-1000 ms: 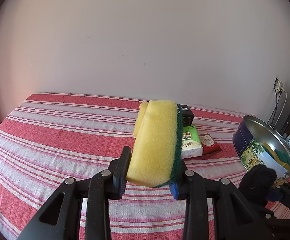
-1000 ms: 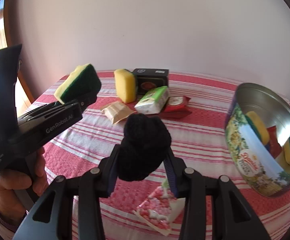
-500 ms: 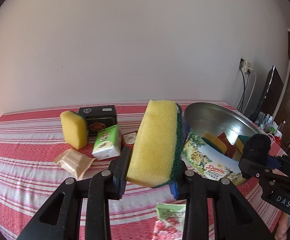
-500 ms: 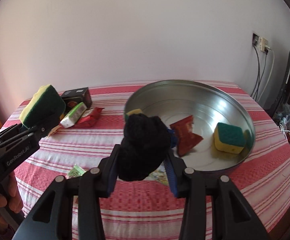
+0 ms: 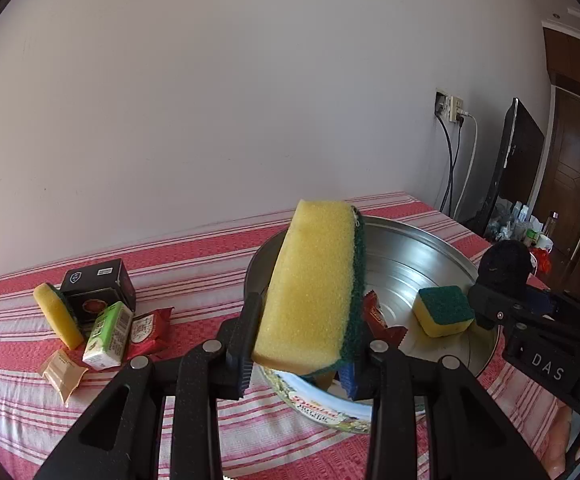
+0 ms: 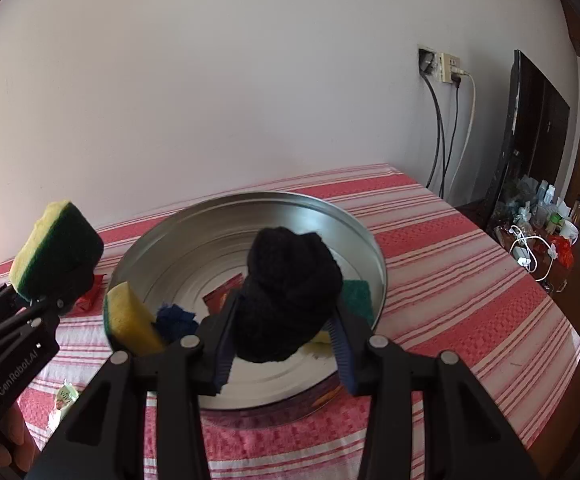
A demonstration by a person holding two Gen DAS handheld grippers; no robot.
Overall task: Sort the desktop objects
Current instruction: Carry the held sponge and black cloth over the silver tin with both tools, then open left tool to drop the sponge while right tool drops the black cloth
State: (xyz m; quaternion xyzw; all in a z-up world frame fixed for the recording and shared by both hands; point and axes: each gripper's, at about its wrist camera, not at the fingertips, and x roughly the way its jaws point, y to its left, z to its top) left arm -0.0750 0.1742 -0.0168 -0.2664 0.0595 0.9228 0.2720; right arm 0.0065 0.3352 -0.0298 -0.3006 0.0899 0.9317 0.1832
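Observation:
My left gripper [image 5: 300, 354] is shut on a yellow sponge with a green scouring side [image 5: 310, 292] and holds it above the near left rim of a round metal tin [image 5: 442, 252]. My right gripper [image 6: 282, 350] is shut on a black woolly ball [image 6: 286, 296] and holds it over the tin's [image 6: 194, 248] near side. In the tin lie a yellow and green sponge [image 5: 444, 312], a red packet [image 5: 378, 316], another sponge [image 6: 130, 320] and a blue woolly piece [image 6: 174, 320]. The sponge held by the left gripper [image 6: 56, 252] shows at the left of the right wrist view.
On the red striped tablecloth [image 5: 194, 256] left of the tin lie a black box [image 5: 98, 290], a yellow sponge [image 5: 58, 320], a green and white carton [image 5: 108, 330], a red packet [image 5: 146, 328] and a beige packet [image 5: 60, 372]. A green sachet [image 6: 64, 396] lies near the front. The table's right edge [image 6: 538, 280] is close.
Both grippers have moved right and closer to the tin with their loads. The tin now lies right under them, and the loose items have slid to the left of view.

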